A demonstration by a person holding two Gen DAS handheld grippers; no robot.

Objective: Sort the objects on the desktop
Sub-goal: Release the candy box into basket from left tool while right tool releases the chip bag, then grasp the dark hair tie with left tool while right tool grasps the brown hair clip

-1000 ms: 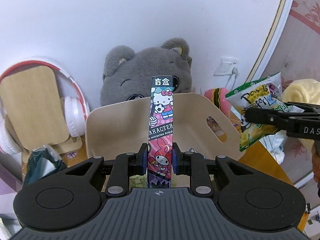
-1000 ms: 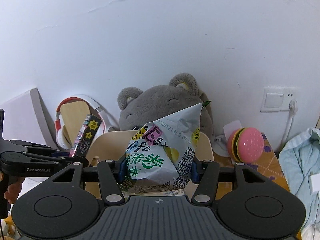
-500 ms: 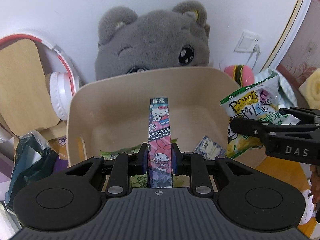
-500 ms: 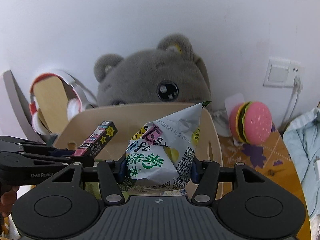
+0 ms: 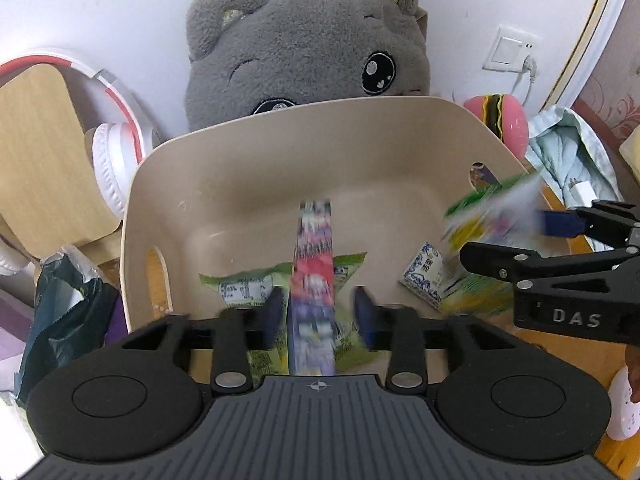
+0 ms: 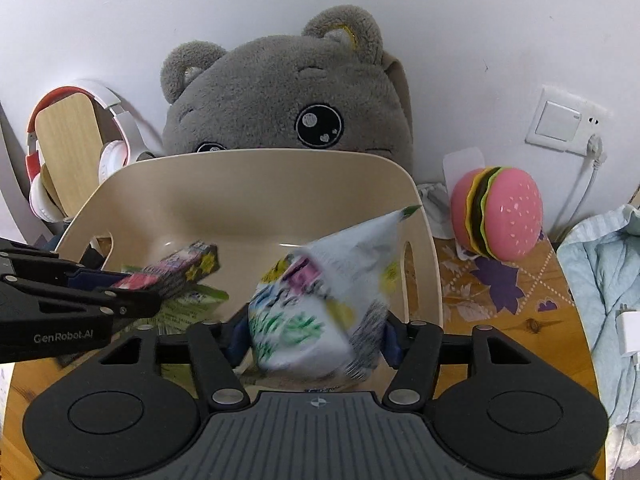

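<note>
A beige bin (image 5: 248,168) stands in front of me; it also shows in the right wrist view (image 6: 248,184). My left gripper (image 5: 318,308) is open over the bin. The cartoon-printed box (image 5: 314,276) is blurred between its spread fingers, falling; it also shows in the right wrist view (image 6: 180,266). My right gripper (image 6: 312,336) is open over the bin's right side. The snack bag (image 6: 320,300) is blurred between its fingers, dropping; it shows blurred in the left wrist view (image 5: 488,212).
Green packets (image 5: 248,284) and a small blue-white pack (image 5: 426,276) lie in the bin. A grey plush bear (image 6: 288,92) sits behind it. Headphones on a wooden stand (image 5: 108,132) are left. A burger toy (image 6: 500,216) and light cloth (image 6: 600,272) are right.
Both grippers have moved lower over the bin and opened. The cartoon box and the snack bag have been let go and are falling.
</note>
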